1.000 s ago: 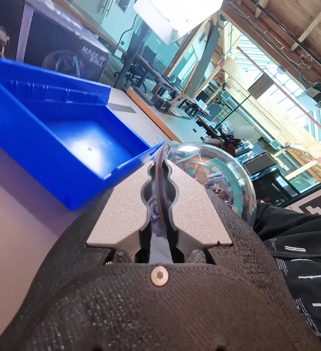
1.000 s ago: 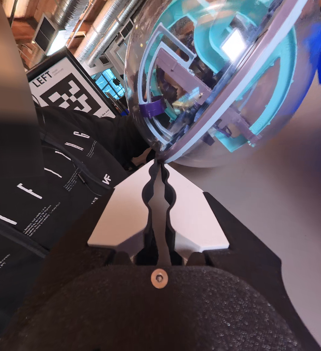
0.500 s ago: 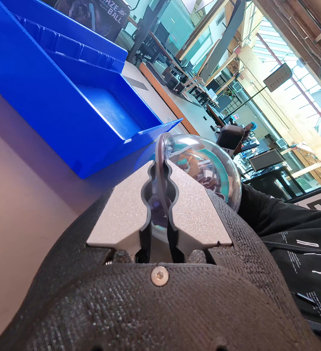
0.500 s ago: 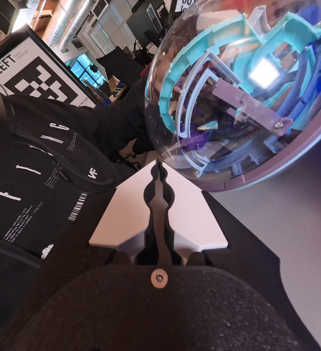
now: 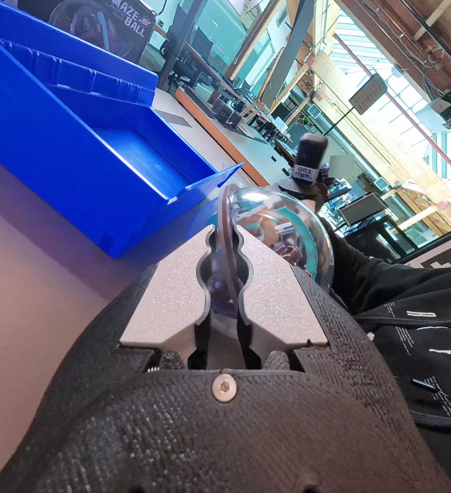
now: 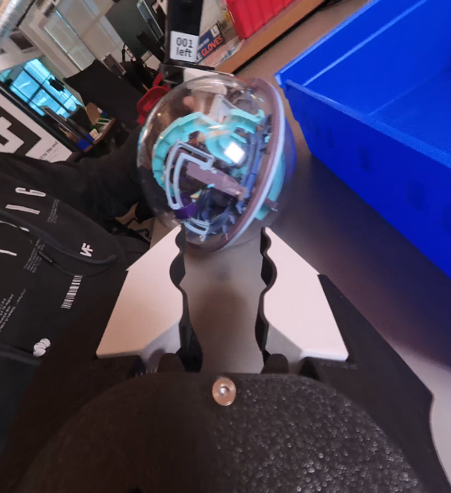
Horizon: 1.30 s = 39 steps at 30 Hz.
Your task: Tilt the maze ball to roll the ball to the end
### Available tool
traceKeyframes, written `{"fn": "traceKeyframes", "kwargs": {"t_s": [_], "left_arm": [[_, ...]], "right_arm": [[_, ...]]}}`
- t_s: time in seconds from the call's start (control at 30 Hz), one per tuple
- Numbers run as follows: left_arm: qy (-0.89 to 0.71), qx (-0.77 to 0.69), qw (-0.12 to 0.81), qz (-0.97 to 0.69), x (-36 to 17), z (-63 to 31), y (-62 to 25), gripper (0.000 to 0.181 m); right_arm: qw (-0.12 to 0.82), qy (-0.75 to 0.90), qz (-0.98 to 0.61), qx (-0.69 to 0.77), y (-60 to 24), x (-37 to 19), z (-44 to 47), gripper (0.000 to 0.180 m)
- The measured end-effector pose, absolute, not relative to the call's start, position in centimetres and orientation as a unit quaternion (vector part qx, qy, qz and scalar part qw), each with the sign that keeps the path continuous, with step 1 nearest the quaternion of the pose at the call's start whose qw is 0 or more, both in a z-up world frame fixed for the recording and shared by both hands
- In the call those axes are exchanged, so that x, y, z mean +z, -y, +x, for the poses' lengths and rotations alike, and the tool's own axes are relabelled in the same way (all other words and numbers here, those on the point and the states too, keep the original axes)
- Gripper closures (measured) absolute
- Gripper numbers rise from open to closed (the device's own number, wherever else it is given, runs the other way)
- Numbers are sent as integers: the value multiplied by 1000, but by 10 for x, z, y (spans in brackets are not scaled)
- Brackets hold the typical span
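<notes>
Left gripper (image 5: 224,234): coarse black printed body, two pale grey wedge fingers (image 5: 176,290) with wavy dark inner edges, one silver hex screw (image 5: 224,391). Right gripper (image 6: 221,234): same build, white fingers (image 6: 296,301). Black sleeve (image 5: 405,320), white printed markings.

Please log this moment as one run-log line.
left gripper: shut on clear plastic maze ball rim | right gripper: open | blue plastic bin: beside

Desks (image 5: 251,144) w/ big bright windows (image 5: 395,88) behind
</notes>
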State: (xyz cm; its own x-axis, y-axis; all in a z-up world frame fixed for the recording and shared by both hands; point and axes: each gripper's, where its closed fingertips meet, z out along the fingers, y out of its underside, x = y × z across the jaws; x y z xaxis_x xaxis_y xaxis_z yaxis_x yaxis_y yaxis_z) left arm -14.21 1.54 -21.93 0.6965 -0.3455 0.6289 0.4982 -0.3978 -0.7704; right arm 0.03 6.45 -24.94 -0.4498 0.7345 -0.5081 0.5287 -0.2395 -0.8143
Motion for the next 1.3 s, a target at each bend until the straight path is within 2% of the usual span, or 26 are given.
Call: {"fn": "traceKeyframes", "kwargs": {"t_s": [0.07,0.17,0.23,0.33,0.47,0.53,0.67,0.77,0.8,0.9,0.97,1.0,1.07,1.17,1.3], "left_arm": [[43,-386,553,-737,-217,-141,-16,171],[29,-391,556,-733,-216,-135,-16,171],[31,-394,568,-722,-213,-136,-16,173],[20,-409,572,-711,-211,-132,-13,173],[9,-409,574,-709,-209,-129,-12,172],[0,-405,568,-717,-209,-129,-10,164],[-22,-411,541,-734,-206,-131,2,136],[-40,-408,489,-770,-219,-128,19,114],[-48,-403,471,-783,-226,-124,25,113],[-79,-403,436,-801,-244,-104,37,126],[-73,-413,438,-795,-246,-100,38,126],[-71,-413,441,-793,-247,-101,37,131],[-81,-411,450,-789,-248,-104,37,172],[-89,-419,462,-777,-246,-102,35,174],[-132,-362,500,-776,-236,-102,30,174]], "right_arm": [[47,597,-528,602,-69,-257,-5,124],[-5,585,-521,622,-61,-266,-10,136],[-20,581,-512,632,-56,-269,-11,160],[-28,583,-507,635,-52,-272,-9,172],[-27,588,-502,634,-49,-276,-9,173],[-19,591,-502,631,-50,-277,-10,173],[-7,593,-507,626,-56,-279,-9,173],[-1,591,-512,623,-60,-282,-7,174],[2,590,-514,623,-61,-282,-6,174],[10,589,-516,622,-64,-282,-6,174],[15,587,-516,624,-66,-281,-5,174],[23,585,-517,625,-69,-280,-4,174],[41,586,-516,624,-72,-278,-4,174],[63,604,-510,609,-73,-282,-2,173],[110,622,-490,601,-74,-275,-1,174]]}}
